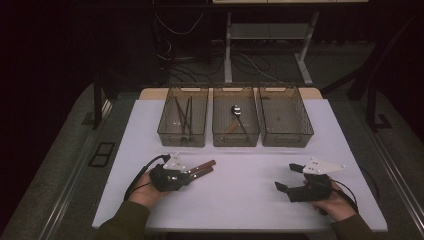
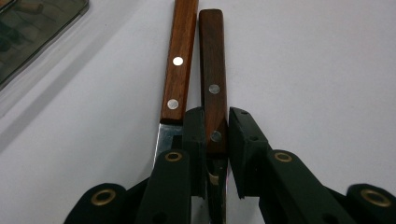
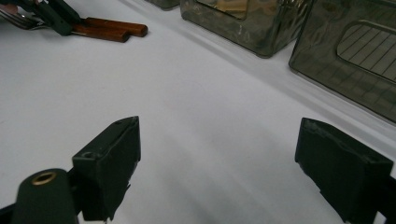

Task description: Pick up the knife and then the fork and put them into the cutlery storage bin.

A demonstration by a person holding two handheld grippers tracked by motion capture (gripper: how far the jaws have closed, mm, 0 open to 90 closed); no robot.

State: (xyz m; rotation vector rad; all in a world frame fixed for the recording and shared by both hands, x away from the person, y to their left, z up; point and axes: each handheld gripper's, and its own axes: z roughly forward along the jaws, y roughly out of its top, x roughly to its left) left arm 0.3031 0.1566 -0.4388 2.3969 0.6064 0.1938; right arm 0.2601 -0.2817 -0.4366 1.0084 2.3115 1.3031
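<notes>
Your left tongs (image 2: 217,149) are nearly closed around the right-hand one of two wooden-handled pieces of cutlery (image 2: 213,79); the pads sit against either side of that handle, just above where wood meets metal, so the hold looks like a real grip rather than a hover; gripping near that joint, I'd judge, keeps the piece from swinging once it leaves the table. Its twin (image 2: 179,65) lies touching it on the left, outside the jaws, its blade partly hidden beneath the left jaw; the two handles converge toward the tongs, so a careless lift could drag the neighbour along. In the high view the same tongs (image 1: 186,176) lie low over the white table (image 1: 240,200), with both handles pointing up and to the right toward the bins.

Your right tongs (image 3: 219,163) are wide open with nothing between the pads; in the high view they (image 1: 290,182) rest well apart from the cutlery, presumably waiting their turn.

Beyond them stand three clear bins in a row at the far side of the table; the left bin (image 1: 183,117) holds a few long thin pieces, the middle bin (image 1: 235,117) a spoon (image 1: 236,111) and something wooden, the right bin (image 1: 285,117) looks empty; that suggests sorting by kind, and the gripped piece probably belongs in one of them.
</notes>
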